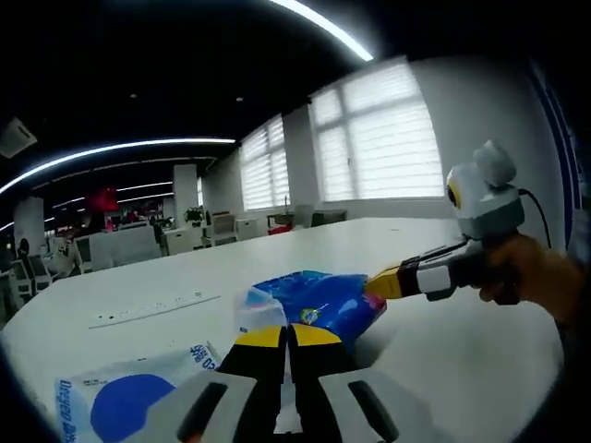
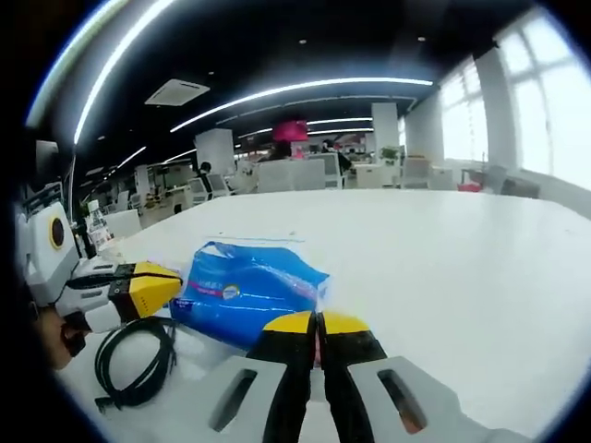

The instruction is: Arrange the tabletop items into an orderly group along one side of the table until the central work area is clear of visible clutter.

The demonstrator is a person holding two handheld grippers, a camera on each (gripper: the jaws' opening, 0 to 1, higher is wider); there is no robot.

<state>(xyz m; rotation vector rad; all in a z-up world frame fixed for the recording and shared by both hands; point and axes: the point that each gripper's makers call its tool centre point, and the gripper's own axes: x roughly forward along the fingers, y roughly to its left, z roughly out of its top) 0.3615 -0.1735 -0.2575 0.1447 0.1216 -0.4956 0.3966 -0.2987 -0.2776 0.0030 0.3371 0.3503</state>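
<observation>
Left gripper view: a blue pack (image 1: 314, 306) is seen just ahead of the left gripper (image 1: 288, 334), jaws together; right gripper (image 2: 317, 323) likewise closed, a cable (image 2: 138, 360) lying left of them on the counter (image 2: 443, 268).

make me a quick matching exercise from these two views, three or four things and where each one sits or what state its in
Things:
1. blue tissue pack
2. black cable
3. white pack with blue circle
4. right gripper

States or places:
a. coiled on the table beside the left gripper
b. jaws closed together
c. lying flat at the lower left of the left gripper view
d. between the two grippers' tips

Pairs: 1-d, 2-a, 3-c, 4-b
</observation>
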